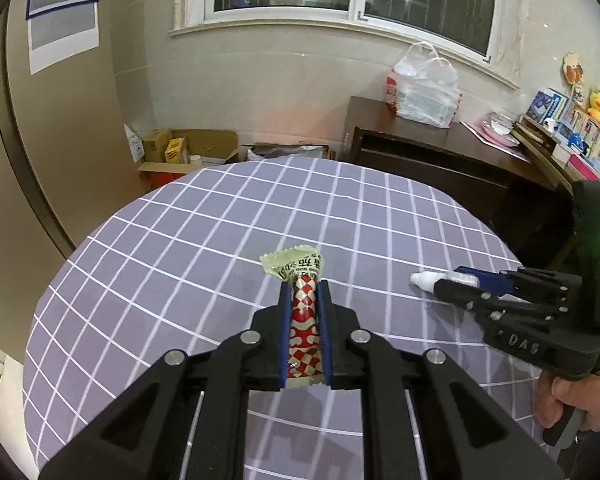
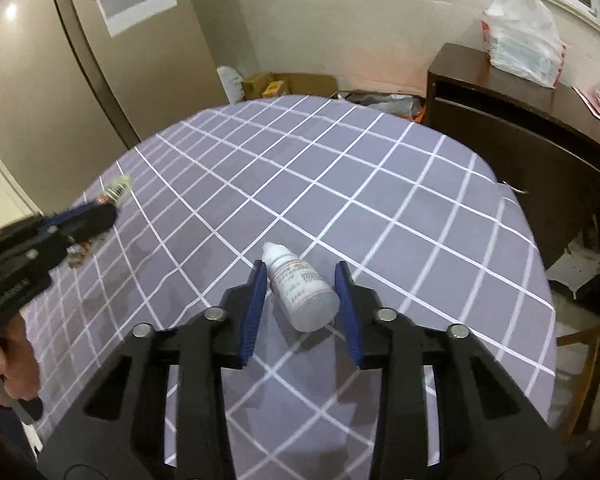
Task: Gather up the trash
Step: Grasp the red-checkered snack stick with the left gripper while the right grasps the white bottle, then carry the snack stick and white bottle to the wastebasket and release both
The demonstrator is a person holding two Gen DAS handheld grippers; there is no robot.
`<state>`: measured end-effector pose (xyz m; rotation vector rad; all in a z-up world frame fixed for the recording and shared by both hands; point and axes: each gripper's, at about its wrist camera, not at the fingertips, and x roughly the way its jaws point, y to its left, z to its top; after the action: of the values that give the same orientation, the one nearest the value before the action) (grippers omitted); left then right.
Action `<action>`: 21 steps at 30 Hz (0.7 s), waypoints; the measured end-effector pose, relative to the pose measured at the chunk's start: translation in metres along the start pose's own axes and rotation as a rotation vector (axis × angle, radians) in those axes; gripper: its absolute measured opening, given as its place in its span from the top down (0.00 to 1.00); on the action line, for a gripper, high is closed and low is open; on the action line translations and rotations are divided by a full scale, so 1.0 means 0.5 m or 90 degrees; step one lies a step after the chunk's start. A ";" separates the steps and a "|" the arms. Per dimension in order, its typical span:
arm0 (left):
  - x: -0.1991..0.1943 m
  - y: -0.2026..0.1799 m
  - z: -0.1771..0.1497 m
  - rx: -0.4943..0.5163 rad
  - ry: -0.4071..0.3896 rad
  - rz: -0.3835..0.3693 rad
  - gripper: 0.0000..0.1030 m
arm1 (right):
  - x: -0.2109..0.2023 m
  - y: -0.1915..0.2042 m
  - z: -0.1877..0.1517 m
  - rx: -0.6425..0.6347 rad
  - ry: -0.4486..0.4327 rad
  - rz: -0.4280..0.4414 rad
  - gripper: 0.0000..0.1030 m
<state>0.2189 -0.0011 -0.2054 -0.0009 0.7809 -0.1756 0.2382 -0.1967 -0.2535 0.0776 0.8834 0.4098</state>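
Between the blue pads of the left hand-held gripper (image 1: 305, 286) sits a crumpled snack wrapper (image 1: 302, 300), red and white checked with a pale green printed end. The jaws are closed tight on it, pinching it along most of its length, and the green end sticks out past the fingertips above the counter (image 1: 188, 240). In the right wrist view the same wrapper (image 2: 116, 189) shows blurred at the far left, at the tip of that gripper.

Near the middle of the counter, a small white dropper bottle (image 2: 300, 290) lies on its side on the grey cloth with white grid lines, its cap pointing toward the far left. The right hand-held gripper (image 2: 300, 276) straddles it: the left pad is at the bottle's shoulder, whether touching I cannot tell, while a clear gap remains between the bottle and the right pad, so the jaws are partly open and grip nothing. In the left wrist view the bottle's white cap (image 1: 422, 280) pokes out beyond those fingers at the right.

A hand (image 1: 572, 396) wraps the right gripper's handle at the lower right edge. Beyond the counter, on the far right, a dark wooden cabinet (image 1: 428, 152) carries a white plastic bag (image 1: 426, 88), and cardboard boxes (image 1: 192, 148) stand on the floor by the far wall.
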 end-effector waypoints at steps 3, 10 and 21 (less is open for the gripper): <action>-0.008 -0.027 -0.001 0.010 -0.006 -0.010 0.88 | -0.043 -0.017 -0.004 0.010 -0.023 0.011 0.72; -0.019 -0.087 -0.006 0.031 -0.015 -0.030 0.88 | -0.090 -0.042 -0.015 0.016 -0.040 0.012 0.73; -0.054 -0.185 0.005 0.060 -0.040 -0.075 0.89 | -0.208 -0.116 -0.025 0.072 -0.116 0.026 0.73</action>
<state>0.1872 -0.0881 -0.1785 0.0367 0.7089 -0.3221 0.1885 -0.2906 -0.1987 0.2337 0.7259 0.3835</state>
